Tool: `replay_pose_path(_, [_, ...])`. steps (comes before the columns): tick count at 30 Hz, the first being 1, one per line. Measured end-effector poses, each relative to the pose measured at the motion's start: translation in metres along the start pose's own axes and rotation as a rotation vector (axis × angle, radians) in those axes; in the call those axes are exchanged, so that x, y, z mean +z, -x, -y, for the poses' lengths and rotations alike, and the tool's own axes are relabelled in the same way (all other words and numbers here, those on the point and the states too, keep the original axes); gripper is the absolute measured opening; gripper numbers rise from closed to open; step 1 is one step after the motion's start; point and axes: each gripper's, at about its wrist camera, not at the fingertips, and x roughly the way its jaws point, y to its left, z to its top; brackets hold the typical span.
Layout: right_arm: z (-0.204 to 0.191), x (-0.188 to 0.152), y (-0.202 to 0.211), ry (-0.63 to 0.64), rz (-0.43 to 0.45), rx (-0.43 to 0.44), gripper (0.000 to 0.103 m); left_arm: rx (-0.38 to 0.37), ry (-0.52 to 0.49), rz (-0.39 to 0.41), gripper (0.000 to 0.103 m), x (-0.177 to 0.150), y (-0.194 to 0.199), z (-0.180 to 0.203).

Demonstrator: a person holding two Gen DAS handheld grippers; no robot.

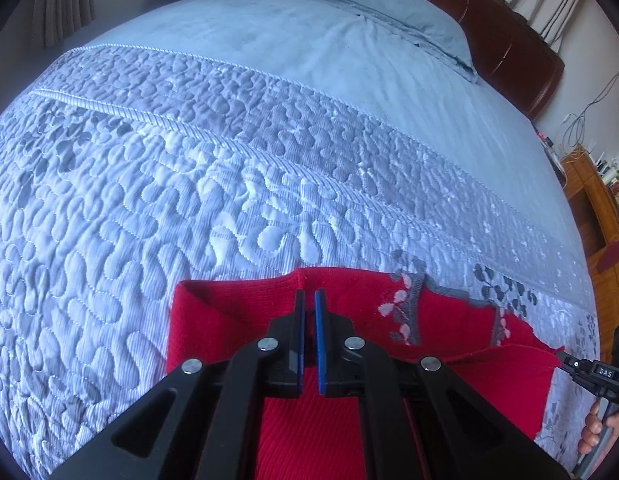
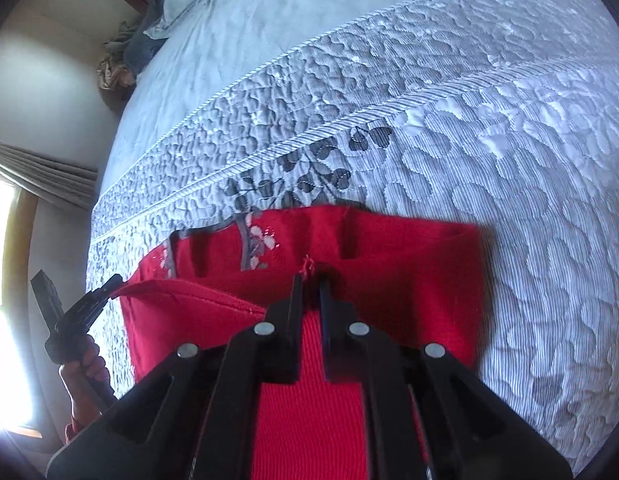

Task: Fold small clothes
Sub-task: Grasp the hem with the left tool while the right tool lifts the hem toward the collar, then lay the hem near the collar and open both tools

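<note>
Gripping red garment (image 1: 213,332), both claws, left claw (image 1: 309,300) (headboard (image 1: 509,46) visible), right claw (image 2: 311,280).

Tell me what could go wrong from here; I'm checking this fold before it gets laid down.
The left gripper and right gripper each pinch only a thin edge of the red garment, so a corner could slip out mid-fold. The lifted fabric already sags and creases between them, so it may land crooked on the quilted bedspread.

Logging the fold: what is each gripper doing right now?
Left gripper: shut on the red garment.
Right gripper: shut on the red garment's edge.
</note>
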Motion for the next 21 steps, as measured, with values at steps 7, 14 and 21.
replay_pose_path(7, [0.015,0.005,-0.023,-0.042,-0.007,-0.041,0.013,0.051,-0.042,-0.019,0.015,0.0,-0.024,0.001])
replay_pose_path(14, [0.018,-0.003,-0.002,-0.018,0.06,-0.109,0.056,0.06,-0.051,0.034,0.057,0.003,0.007,-0.003])
replay_pose_path(21, [-0.001,-0.064,0.068,0.185,0.083,-0.125,0.092,-0.004,-0.178,0.047,0.09,-0.042,0.099,-0.026])
